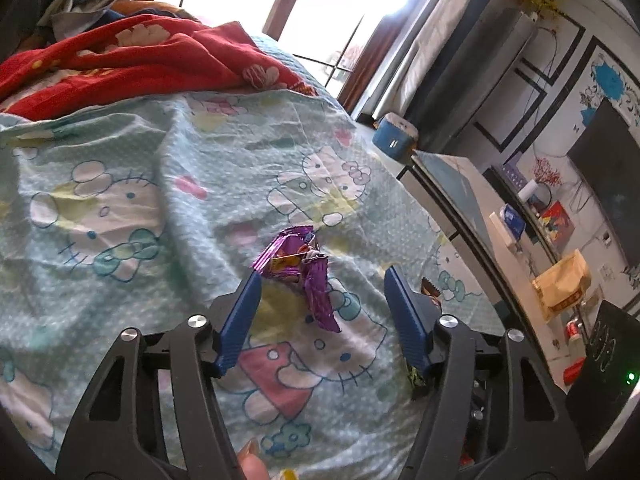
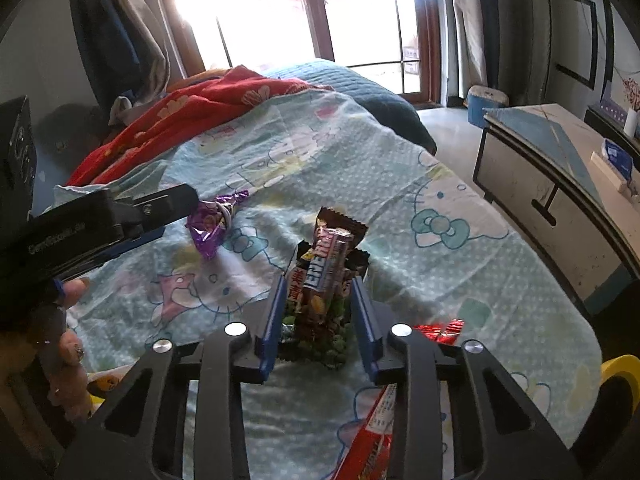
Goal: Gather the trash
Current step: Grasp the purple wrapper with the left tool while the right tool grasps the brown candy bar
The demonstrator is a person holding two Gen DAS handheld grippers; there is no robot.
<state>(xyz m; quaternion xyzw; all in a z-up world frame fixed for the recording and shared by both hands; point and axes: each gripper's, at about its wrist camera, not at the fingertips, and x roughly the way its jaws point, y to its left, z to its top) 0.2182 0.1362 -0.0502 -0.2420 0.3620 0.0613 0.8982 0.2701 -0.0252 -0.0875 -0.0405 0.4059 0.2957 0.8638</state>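
A crumpled purple foil wrapper (image 1: 298, 264) lies on the pale blue cartoon-print bedsheet (image 1: 160, 184). My left gripper (image 1: 322, 276) is open, its blue fingers (image 1: 244, 312) either side of the wrapper; the wrapper sits by the left finger and well clear of the right one. In the right wrist view the same purple wrapper (image 2: 212, 226) lies just past the left gripper's tip. A bundle of brown and green snack wrappers (image 2: 326, 264) stands between the pads of my right gripper (image 2: 318, 284), which is shut on it, both pads against its sides.
A red foil wrapper (image 2: 438, 330) and a long red packet (image 2: 372, 436) lie near the bed's front right. A red blanket (image 1: 140, 52) is heaped at the far end. A low cabinet (image 2: 540, 168) and blue bin (image 1: 394, 136) stand to the right. A hand (image 2: 68, 344) holds the left gripper.
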